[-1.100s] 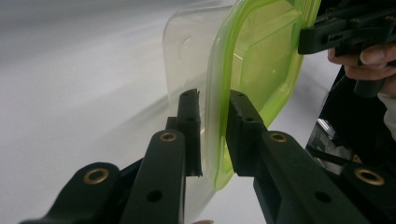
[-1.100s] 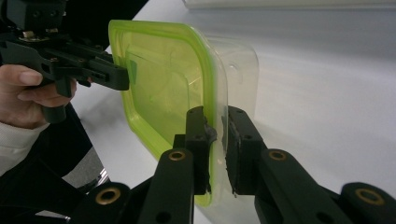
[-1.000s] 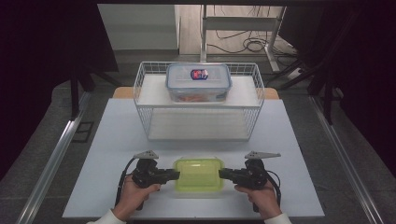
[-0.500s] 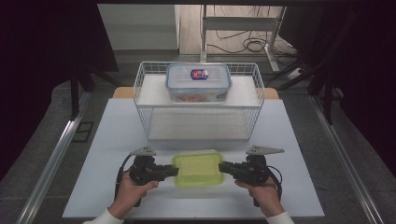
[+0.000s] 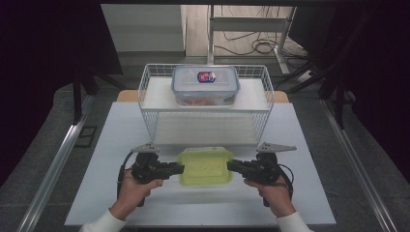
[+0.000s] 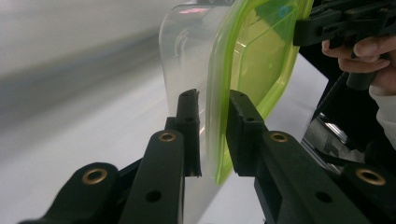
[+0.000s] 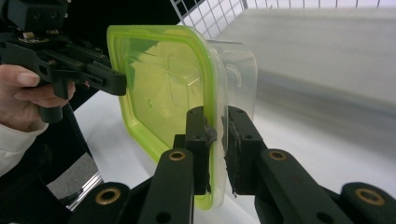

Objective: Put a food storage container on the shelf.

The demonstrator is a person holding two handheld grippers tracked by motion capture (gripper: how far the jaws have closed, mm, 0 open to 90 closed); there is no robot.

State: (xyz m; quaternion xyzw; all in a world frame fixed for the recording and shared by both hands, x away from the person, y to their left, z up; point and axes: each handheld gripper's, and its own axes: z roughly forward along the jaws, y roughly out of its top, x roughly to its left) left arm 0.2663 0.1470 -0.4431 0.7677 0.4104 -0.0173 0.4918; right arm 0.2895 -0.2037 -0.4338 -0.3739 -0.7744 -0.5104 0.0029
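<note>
Left claw (image 5: 180, 168) and right claw (image 5: 231, 166) each clamp an end rim of the green-lidded container (image 5: 205, 166), held level above the white bench (image 5: 309, 145), long axis left-right. Claw views show its clear body under the lid. High view adds wire basket (image 5: 145, 101), blue-clip lunchbox (image 5: 205, 85), dark room.

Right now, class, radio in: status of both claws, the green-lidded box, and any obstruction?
Left claw and right claw each shut on the green-lidded box, opposite ends. Box held between them. Wire basket directly beyond it, blue-lidded box inside.
</note>
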